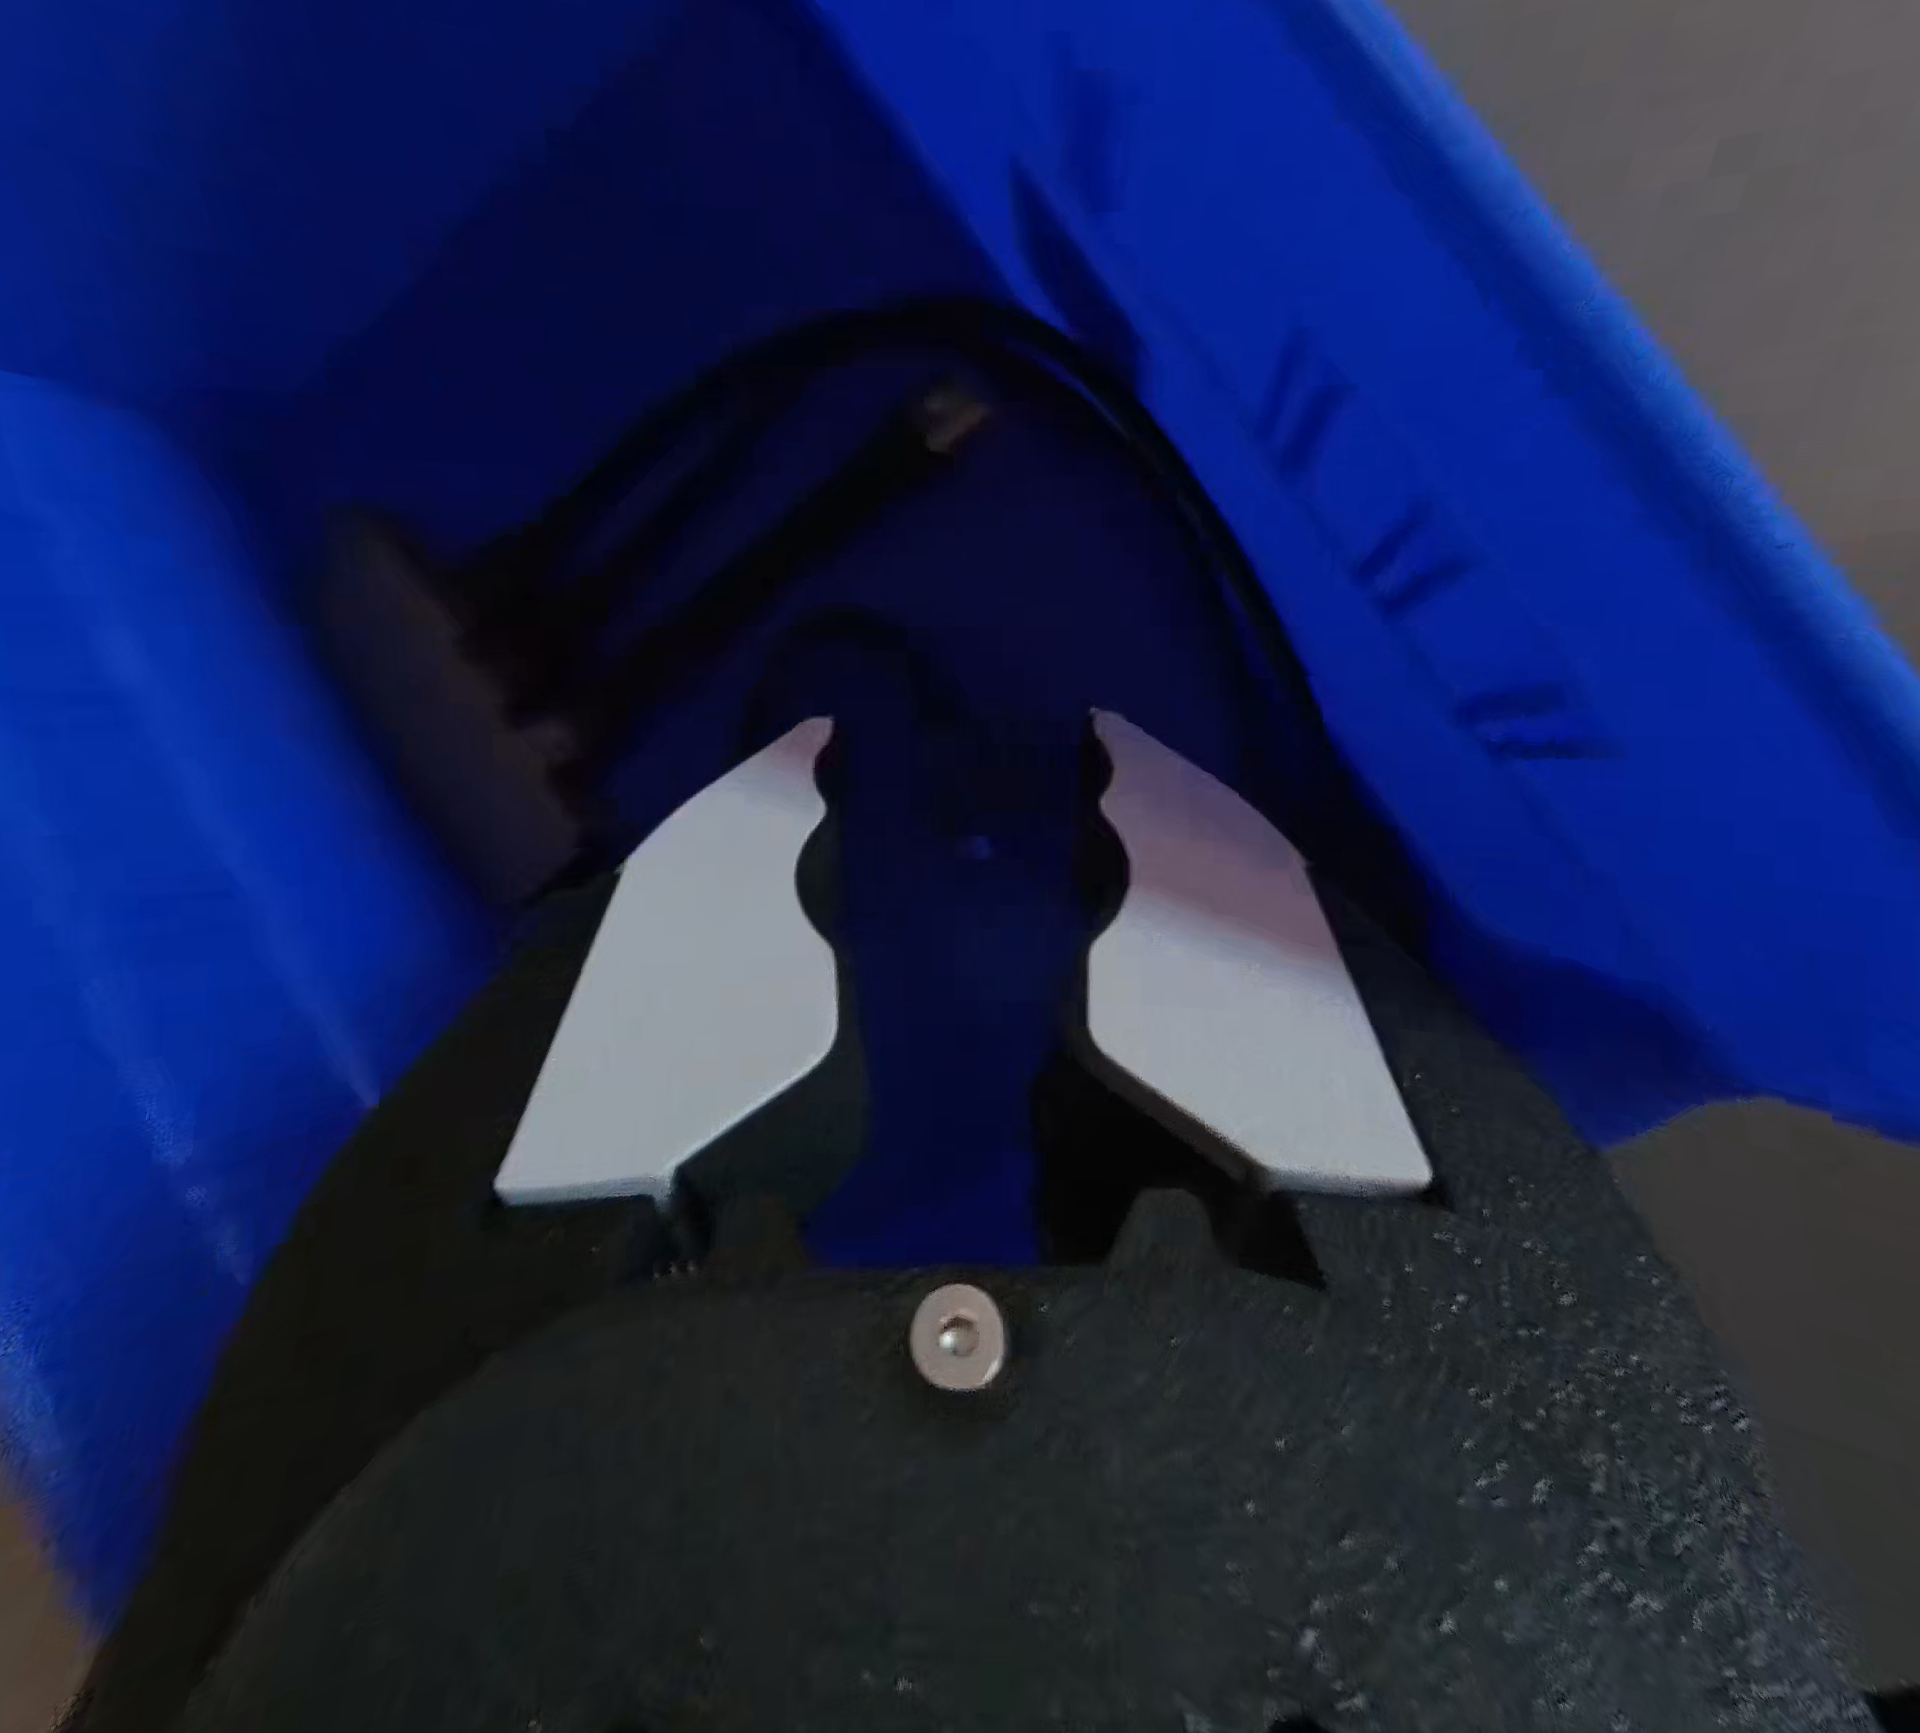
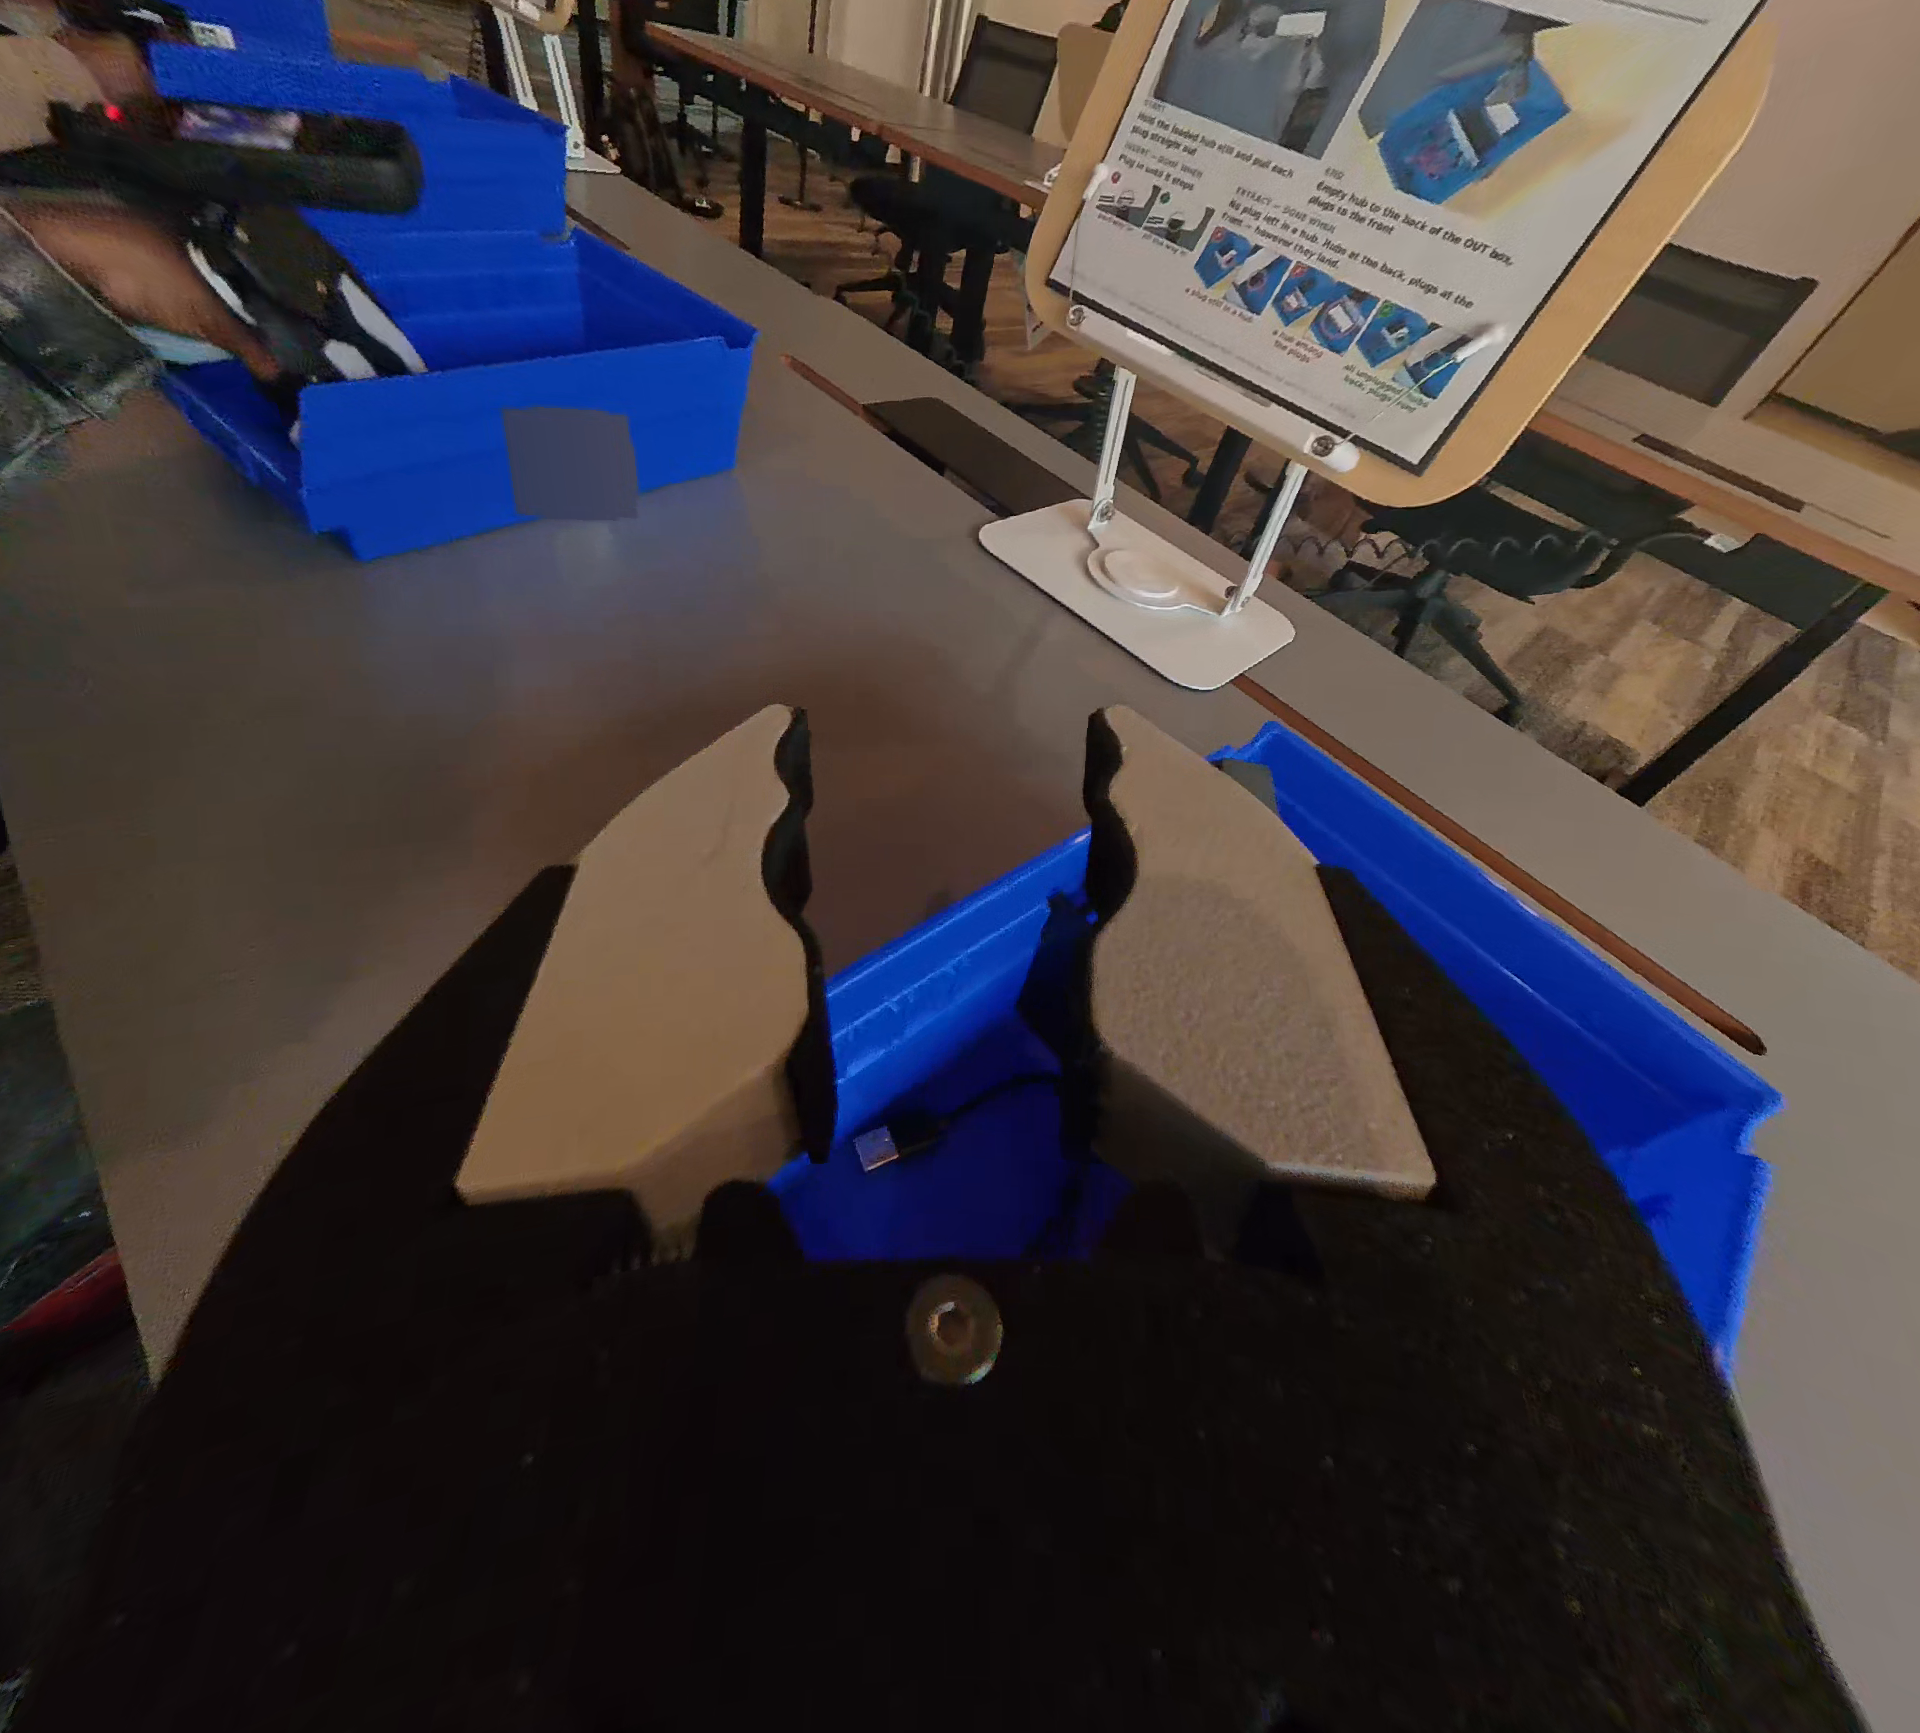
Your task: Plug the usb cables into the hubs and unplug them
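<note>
Left gripper (image 1: 961, 727) spread inside blue plastic bin (image 1: 1351, 333); right gripper (image 2: 945, 727) spread, empty. Descend squarely over silver-tipped black USB plug (image 2: 883, 1146), pinch housing.

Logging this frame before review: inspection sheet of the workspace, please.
Surface: grey table, bare between the bins.
Job's things: USB plug lying in near blue bin; dark hub-like block in far blue bin, blurred.
Clutter: instruction board on white stand; dark flat item at the table's edge.
Grippers: left gripper inside the far bin, jaws open, empty; right gripper over the near bin, jaws open, empty.
Cables: black cable looped in the far bin.
Surroundings: desks, office chairs.
</note>
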Demonstrator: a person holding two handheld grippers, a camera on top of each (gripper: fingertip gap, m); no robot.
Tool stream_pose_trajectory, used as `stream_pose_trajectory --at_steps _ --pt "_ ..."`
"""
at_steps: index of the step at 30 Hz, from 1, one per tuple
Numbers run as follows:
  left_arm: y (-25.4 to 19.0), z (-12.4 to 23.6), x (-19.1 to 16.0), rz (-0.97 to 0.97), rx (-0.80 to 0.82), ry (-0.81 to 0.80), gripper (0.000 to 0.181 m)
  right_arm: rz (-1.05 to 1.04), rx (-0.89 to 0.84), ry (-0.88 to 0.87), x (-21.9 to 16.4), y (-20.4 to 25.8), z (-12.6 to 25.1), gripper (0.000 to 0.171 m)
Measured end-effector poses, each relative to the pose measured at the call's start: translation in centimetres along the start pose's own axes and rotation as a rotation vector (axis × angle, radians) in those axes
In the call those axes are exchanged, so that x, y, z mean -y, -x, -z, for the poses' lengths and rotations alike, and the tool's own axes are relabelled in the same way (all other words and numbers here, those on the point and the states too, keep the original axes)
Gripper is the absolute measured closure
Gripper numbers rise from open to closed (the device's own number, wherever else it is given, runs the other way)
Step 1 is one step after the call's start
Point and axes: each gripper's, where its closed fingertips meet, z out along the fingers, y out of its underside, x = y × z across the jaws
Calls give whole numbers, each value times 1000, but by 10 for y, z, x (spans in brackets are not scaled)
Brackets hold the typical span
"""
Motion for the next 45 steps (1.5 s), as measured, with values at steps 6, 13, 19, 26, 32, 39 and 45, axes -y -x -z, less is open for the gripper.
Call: stream_pose_trajectory --at_steps 6,13,19,26,32,39,45 --pt "-10 -23 -6 -58 -4 86 181 26 -45 25 -3 -7 4 121" --pt "-28 4 -14 -149 -130 71 178 36 -50 19 0 -6 6 121" --pt "61 22 -1 27 342 -54 142 44 -47 11 2 -4 7 121" --pt "58 -11 -29 26 259 90 133 81 -61 38 1 -3 8 120" --pt "40 -21 -21 -103 179 48 159 87 -63 13 7 -2 12 120" --pt "25 -23 -23 -189 116 56 181 116 -57 9 12 5 13 121" --pt "-9 -13 -26 -174 -98 40 181 132 -56 -3 17 9 16 120"
